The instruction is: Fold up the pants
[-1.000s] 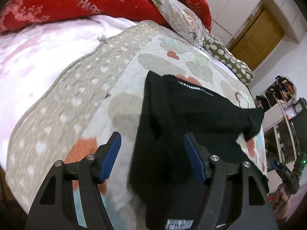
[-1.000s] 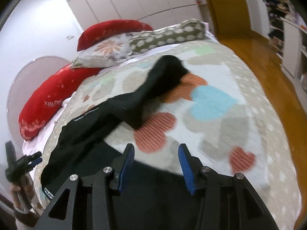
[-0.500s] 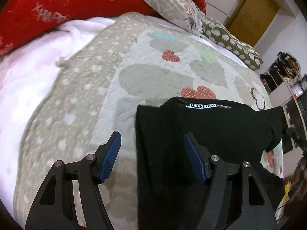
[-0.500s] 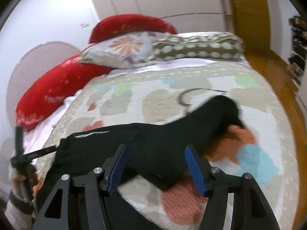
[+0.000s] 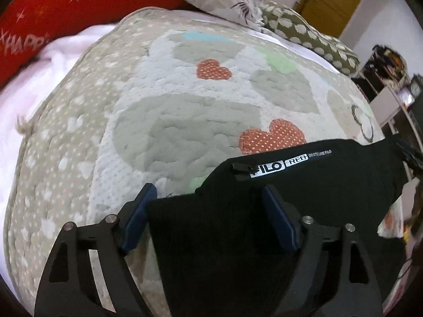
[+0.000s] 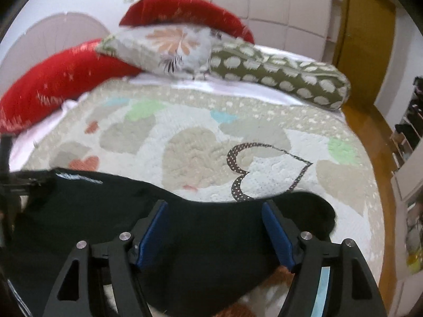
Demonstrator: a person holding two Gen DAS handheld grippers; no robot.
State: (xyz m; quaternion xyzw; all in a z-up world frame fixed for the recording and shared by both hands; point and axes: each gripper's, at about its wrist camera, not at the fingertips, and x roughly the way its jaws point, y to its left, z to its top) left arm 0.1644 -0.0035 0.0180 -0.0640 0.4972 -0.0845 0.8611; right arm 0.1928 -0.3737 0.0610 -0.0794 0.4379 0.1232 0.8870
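Black pants (image 5: 304, 185) with a white logo strip lie across the near part of a heart-patterned quilt (image 5: 185, 121). My left gripper (image 5: 208, 211) is open, its blue pads either side of the waist end, just above the cloth. In the right wrist view the pants (image 6: 211, 227) stretch from left to a rounded end at right. My right gripper (image 6: 215, 227) is open over the middle of the pants, holding nothing. The other gripper (image 6: 15, 179) shows at the far left there.
Red cushions (image 5: 66, 8), a floral pillow (image 6: 169, 47) and a green spotted bolster (image 6: 277, 74) line the head of the bed. A wooden door (image 6: 364, 39) and wood floor (image 6: 380, 163) are to the right. Shelves (image 5: 391, 79) stand beyond the bed.
Both grippers have swung toward the head of the bed and come lower over the pants. The pants now lie straighter across the quilt. Both jaws stay open.
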